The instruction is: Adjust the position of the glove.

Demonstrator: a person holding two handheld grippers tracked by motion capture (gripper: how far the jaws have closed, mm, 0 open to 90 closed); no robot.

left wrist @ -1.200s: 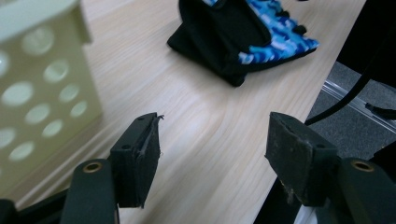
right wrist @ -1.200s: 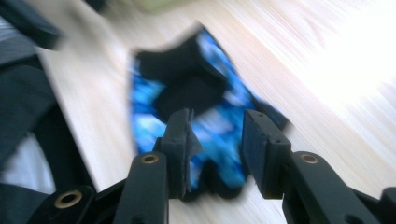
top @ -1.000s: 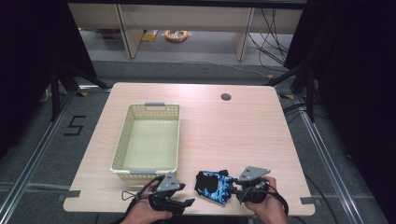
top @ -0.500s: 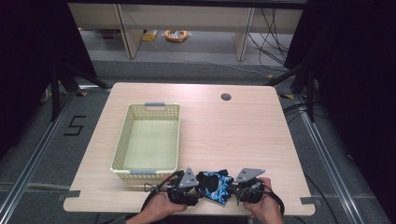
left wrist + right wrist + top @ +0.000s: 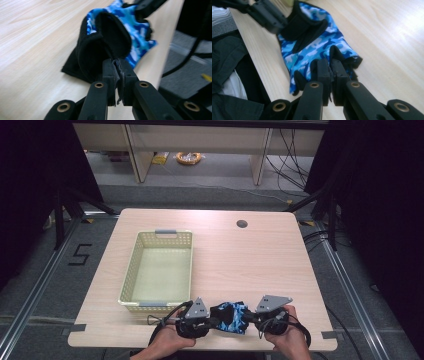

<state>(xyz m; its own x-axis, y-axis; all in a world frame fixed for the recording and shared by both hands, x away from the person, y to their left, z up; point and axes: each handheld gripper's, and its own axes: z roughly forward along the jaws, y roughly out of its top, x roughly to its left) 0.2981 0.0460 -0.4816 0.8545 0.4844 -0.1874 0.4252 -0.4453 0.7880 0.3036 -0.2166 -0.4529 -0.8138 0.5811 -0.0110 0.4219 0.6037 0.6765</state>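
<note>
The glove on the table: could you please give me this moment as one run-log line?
glove: blue camouflage, near table edge | left gripper: shut on cuff | right gripper: shut on finger end | basket: empty

Each black hand-held gripper (image 5: 216, 324) carries a grey three-cornered plate, brass-coloured pivots, trailing cable.

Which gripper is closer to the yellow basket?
Left. The left gripper sits just below the basket's near right corner, pinching the black cuff of the blue glove. The right gripper grips the glove's other end, farther off to the right.
</note>
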